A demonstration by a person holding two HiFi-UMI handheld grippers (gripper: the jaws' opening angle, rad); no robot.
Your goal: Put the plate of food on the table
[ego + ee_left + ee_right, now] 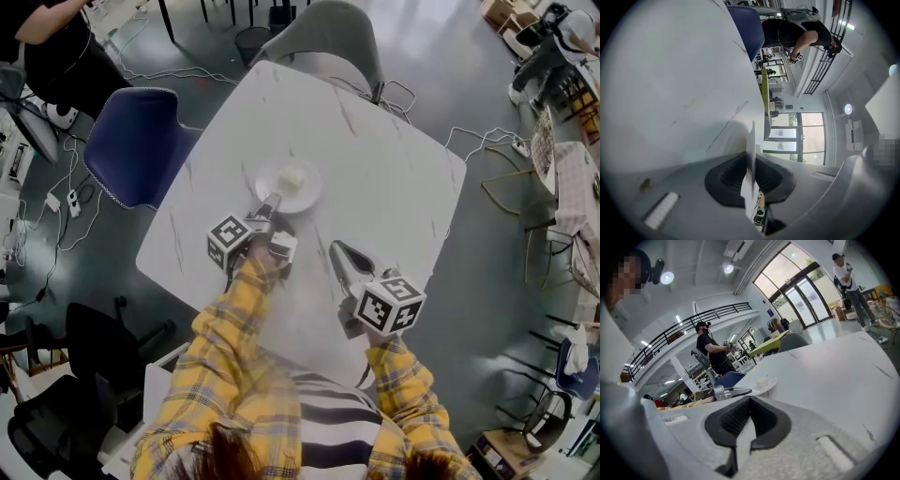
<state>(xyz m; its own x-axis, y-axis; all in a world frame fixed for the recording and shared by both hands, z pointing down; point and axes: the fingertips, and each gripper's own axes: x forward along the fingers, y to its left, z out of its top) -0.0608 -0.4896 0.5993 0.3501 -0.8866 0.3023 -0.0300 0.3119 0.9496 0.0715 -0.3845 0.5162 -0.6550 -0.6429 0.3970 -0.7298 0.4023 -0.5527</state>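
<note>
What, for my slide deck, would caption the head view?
Left gripper holds the plate rim over the white table; right gripper shut, empty.

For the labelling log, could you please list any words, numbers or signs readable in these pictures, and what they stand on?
No text can be read.
Square patterns only, no letters: left marker cube, right marker cube.
Too small to read: blue sign by the glass doors.
Blank: plate.
</note>
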